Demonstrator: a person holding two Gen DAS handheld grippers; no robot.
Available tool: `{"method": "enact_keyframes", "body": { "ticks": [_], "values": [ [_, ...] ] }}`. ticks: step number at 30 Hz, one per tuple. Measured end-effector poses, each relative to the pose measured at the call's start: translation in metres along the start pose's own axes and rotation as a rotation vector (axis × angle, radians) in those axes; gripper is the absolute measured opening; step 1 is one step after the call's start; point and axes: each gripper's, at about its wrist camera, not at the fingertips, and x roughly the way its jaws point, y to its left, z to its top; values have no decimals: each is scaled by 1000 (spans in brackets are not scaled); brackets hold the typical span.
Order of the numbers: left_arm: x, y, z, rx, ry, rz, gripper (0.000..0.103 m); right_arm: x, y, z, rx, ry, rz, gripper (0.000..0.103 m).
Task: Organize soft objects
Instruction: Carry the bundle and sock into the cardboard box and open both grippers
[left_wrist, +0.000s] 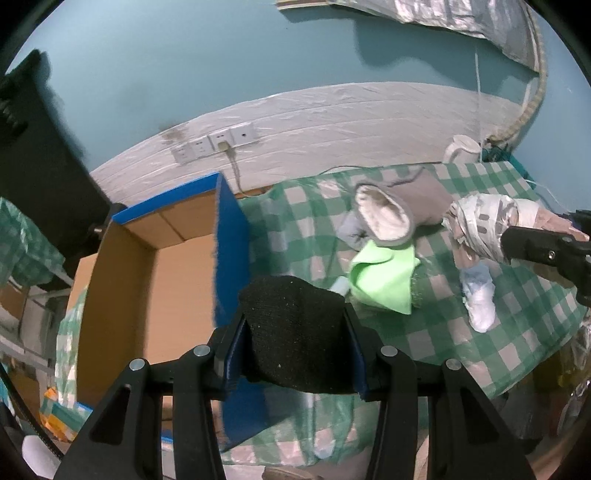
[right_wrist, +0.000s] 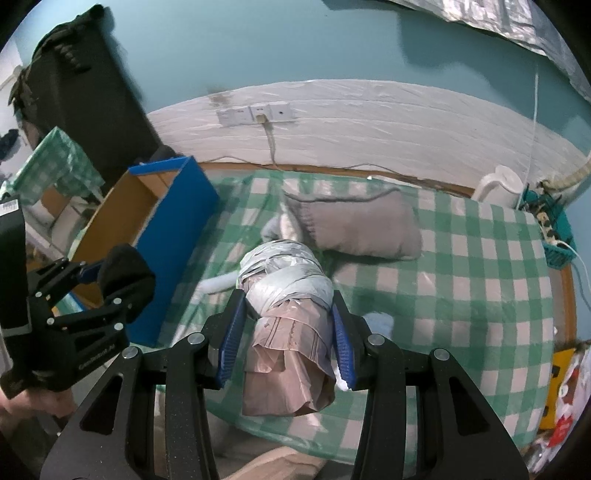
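My left gripper (left_wrist: 293, 325) is shut on a black knitted cloth (left_wrist: 295, 332), held above the table beside the open blue cardboard box (left_wrist: 232, 240). It also shows in the right wrist view (right_wrist: 107, 280). My right gripper (right_wrist: 288, 325) is shut on a pink bundle wrapped in grey tape (right_wrist: 288, 332), above the green checked tablecloth (right_wrist: 461, 295). That bundle also shows in the left wrist view (left_wrist: 480, 225). A grey fleece-lined item (left_wrist: 388, 218), a green cloth (left_wrist: 384, 280) and a white-blue sock (left_wrist: 478, 299) lie on the table.
The box's brown inside (left_wrist: 177, 288) is open at the table's left. A white kettle (right_wrist: 498, 188) stands at the back right, next to a teal basket (right_wrist: 550, 225) with a power strip. Wall sockets (right_wrist: 258, 112) with a cable are behind.
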Motion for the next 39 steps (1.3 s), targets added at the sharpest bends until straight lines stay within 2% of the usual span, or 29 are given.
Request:
{"method": "enact_keyframes", "body": {
  "ticks": [20, 32, 39],
  "values": [
    [-10, 102, -9, -188, -11, 65, 48, 34, 96, 49, -100, 1, 105, 43],
    [13, 159, -37, -273, 41, 131, 48, 70, 172, 61, -215, 51, 140, 43],
    [32, 183, -53, -310, 85, 155, 48, 91, 201, 58, -269, 91, 149, 43]
  ]
}}
